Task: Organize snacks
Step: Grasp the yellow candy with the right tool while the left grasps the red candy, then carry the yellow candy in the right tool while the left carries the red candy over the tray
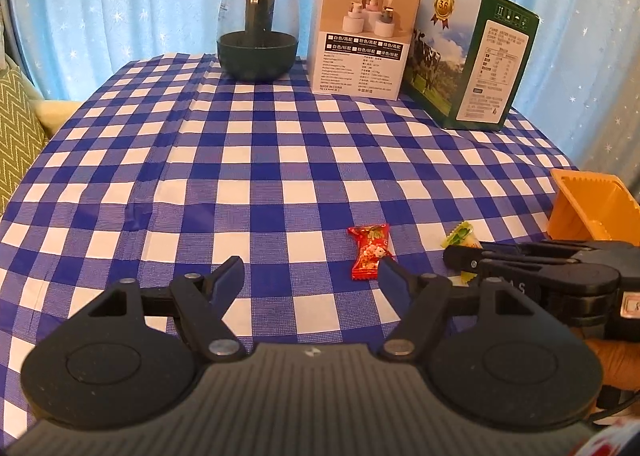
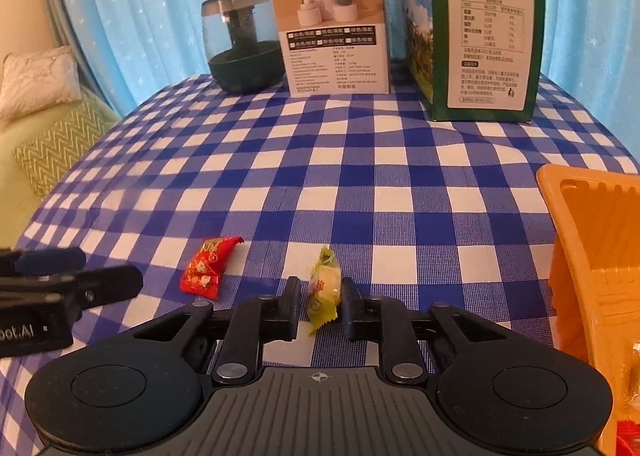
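Straddling the yellow candy (image 2: 324, 288), right hand-held gripper (image 2: 320, 306) nearly closed

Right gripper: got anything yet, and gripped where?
Not yet. The right gripper straddles the middle of the yellow-green candy with gaps at both fingers. The left gripper is open and empty beside the red candy.

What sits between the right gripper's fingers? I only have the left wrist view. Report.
Observer: The yellow candy lies on the cloth between the right gripper fingers, with a gap showing at the left finger.
Operator: Now tell me whether my left gripper touches the red candy.
Observer: No. From the right wrist view, the left gripper tips are short of the red candy, and checked cloth shows between them.
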### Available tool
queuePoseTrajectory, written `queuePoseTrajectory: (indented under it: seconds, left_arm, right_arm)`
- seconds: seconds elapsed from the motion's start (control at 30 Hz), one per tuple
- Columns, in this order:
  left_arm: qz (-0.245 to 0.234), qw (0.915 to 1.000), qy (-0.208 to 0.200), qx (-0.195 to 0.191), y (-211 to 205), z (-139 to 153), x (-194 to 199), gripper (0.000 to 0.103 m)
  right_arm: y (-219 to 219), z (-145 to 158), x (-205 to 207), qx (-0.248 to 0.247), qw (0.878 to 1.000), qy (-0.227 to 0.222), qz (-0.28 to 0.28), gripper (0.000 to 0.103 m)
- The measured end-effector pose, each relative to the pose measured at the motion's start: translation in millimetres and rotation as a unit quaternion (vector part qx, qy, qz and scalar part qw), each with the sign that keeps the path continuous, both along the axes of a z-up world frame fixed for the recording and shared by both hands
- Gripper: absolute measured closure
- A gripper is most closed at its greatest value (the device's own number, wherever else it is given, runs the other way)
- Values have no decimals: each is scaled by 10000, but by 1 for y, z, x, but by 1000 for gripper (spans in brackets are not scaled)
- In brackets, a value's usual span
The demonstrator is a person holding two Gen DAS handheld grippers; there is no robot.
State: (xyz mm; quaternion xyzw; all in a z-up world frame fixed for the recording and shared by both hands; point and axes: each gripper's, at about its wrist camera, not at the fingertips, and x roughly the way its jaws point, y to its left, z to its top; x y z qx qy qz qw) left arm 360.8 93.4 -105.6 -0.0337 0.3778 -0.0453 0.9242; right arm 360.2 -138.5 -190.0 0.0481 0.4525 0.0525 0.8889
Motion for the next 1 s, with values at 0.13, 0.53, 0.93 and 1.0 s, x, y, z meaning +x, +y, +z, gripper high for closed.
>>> queuePoseTrajectory:
  seconds: [0.13,0.53,0.93,1.0]
  left_arm:
    - [-79,10000,-22,9,-4,-4,4,34]
    - [-467,9987,-88,-168,-25,-19,25,62]
    - [-493,9987,-87,11,-46,-33,42,81]
    - [-464,9989,-73,34,-45,-33,41,83]
  right_arm:
    - [-3,-1,2,120,9999,-9,-112,82]
    - [-12,8,1,188,9988,-141,-419,91]
    - [-16,8,1,229,9983,-154,-518,91]
    - [-15,9,1,226,9983,-165,-520,91]
